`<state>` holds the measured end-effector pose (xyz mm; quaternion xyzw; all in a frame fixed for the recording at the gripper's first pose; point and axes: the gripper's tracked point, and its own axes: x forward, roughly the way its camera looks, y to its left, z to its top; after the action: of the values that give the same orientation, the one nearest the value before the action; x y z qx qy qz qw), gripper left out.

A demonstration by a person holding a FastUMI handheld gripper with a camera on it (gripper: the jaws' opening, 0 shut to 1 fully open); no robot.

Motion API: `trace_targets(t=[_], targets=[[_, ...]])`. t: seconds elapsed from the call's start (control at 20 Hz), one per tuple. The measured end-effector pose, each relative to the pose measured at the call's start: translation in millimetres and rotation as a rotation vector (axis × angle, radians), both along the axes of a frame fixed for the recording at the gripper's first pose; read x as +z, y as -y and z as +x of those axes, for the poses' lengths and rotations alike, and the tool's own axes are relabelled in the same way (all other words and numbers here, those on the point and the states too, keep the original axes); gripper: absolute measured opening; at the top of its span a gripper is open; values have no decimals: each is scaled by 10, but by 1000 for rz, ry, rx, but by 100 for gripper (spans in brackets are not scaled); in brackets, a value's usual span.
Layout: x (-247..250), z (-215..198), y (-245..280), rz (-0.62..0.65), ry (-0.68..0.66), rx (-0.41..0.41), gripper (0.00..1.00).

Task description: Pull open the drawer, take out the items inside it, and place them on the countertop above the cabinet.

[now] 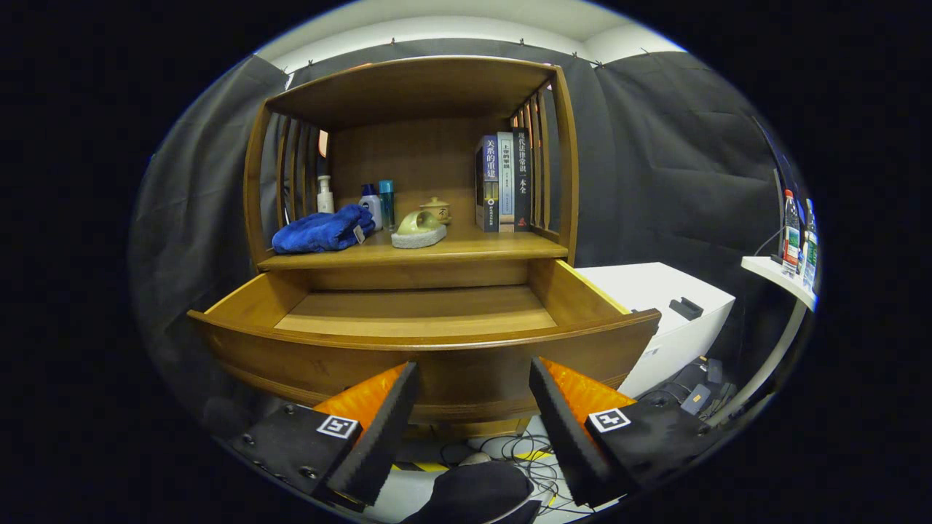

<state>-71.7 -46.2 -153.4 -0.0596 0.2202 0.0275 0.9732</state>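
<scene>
The wooden cabinet's drawer (422,342) is pulled out toward me, and the part of its floor I can see is bare wood. On the countertop (473,249) above it lie a blue towel (320,230), a green item on a pale pad (419,229), a small teapot (437,210) and small bottles (378,204). My gripper (473,375) is open, with its fingers just in front of the drawer's front panel, apart from it and holding nothing.
Three books (502,182) stand at the countertop's right, under the cabinet's top shelf. A white box (670,306) sits to the right of the drawer. Cables (524,451) lie on the floor below. A white shelf with bottles (794,240) is far right.
</scene>
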Motion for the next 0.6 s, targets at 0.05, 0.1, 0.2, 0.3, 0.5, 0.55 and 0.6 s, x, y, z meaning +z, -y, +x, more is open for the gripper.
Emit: trace_targets(t=[0.05,0.1,0.2,0.3,0.5,0.55,0.6], targets=[[-13,-2,-14,0,-1,1,99],[-16,8,-24,-2,1,-1,99],[-39,34,-62,2,-1,1,99],[-79,33,-77,-8,-10,6,98],[-78,95,-76,-12,-17,3,96],[-76,117,-58,-9,-15,-5,96],[-72,144,-52,-6,-15,-10,96]])
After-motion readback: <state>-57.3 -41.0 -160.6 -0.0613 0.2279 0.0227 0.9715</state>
